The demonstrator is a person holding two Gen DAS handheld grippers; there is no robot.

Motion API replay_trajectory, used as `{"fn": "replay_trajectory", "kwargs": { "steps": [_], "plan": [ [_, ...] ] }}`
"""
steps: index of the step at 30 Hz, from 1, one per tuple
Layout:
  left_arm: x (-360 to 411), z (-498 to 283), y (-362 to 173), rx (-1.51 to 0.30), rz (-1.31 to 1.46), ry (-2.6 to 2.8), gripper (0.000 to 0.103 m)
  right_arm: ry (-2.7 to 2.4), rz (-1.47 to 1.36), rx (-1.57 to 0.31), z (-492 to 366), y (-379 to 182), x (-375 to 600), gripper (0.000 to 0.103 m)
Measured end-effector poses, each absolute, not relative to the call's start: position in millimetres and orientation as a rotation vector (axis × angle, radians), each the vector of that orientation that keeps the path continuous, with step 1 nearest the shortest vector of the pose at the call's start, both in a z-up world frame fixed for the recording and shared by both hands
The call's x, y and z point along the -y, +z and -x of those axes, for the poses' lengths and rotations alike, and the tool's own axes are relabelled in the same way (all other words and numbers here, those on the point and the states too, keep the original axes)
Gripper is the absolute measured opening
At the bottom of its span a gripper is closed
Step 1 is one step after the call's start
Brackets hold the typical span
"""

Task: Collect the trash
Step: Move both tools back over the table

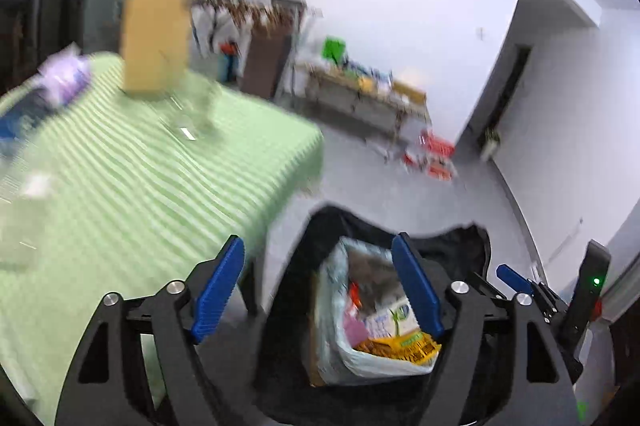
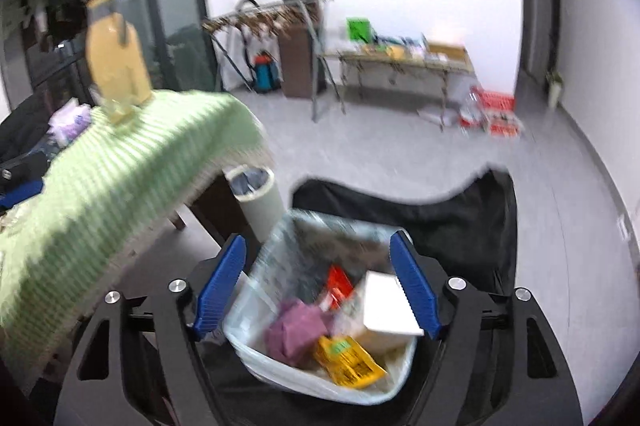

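Both grippers, left and right, jaws spread, empty above trash bag. Clear bag rim before returning to worktop.

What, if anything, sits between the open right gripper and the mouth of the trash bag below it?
Nothing visible does. The right gripper is open and empty, and the trash bag lies directly beneath with its mouth open, showing a yellow wrapper and a white box inside. The green-striped table is off to the side.
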State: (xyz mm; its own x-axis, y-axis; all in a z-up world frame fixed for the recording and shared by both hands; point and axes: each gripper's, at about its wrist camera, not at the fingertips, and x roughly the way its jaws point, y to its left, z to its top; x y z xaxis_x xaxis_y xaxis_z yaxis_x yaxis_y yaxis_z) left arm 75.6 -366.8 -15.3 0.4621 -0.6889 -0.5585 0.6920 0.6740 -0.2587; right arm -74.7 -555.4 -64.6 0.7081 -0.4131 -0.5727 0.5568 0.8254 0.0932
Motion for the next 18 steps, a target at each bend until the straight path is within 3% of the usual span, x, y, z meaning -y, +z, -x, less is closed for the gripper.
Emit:
{"fn": "replay_trajectory", "kwargs": {
  "steps": [2,8,18],
  "plan": [
    [337,-72,8,-0.626,-0.019,-0.801,0.084,-0.505,-0.232,-0.532,66,-46,534,0.076],
    [225,-66,46,-0.535,-0.011,-0.604,0.088,-0.317,-0.139,-0.482,30,-12,466,0.08],
    [25,-77,29,-0.584,0.17,-0.238,0.089,0.041,-0.066,-0.532,-28,-10,318,0.081]
  ]
}}
